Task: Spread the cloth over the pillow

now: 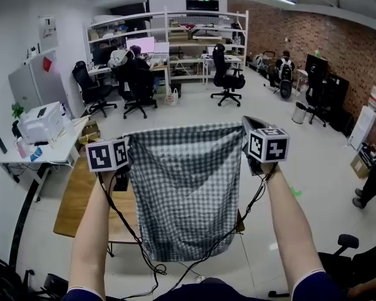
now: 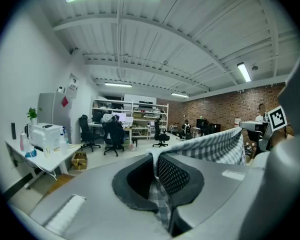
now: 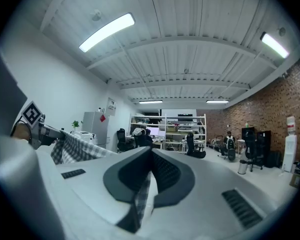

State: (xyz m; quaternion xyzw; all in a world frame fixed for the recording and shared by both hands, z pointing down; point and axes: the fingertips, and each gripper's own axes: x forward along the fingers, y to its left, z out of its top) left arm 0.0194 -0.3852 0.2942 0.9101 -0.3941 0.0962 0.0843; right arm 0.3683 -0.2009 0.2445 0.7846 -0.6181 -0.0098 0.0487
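A grey-and-white checked cloth [image 1: 185, 187] hangs spread out between my two grippers, held up by its top corners above a wooden table [image 1: 75, 199]. My left gripper [image 1: 128, 152] is shut on the cloth's top left corner, and my right gripper [image 1: 244, 140] on its top right corner. In the left gripper view the jaws [image 2: 156, 166] pinch the checked fabric, and the top edge of the cloth [image 2: 215, 146] runs off to the right. In the right gripper view the jaws [image 3: 150, 159] clamp a strip of fabric, and the cloth [image 3: 75, 151] stretches away to the left. The hanging cloth covers what lies under it, and no pillow shows.
A white desk [image 1: 41, 149] with a printer stands at the left. Office chairs [image 1: 229, 77] and shelving [image 1: 175, 36] fill the back of the room. Black cables [image 1: 131, 231] dangle from both grippers in front of the table.
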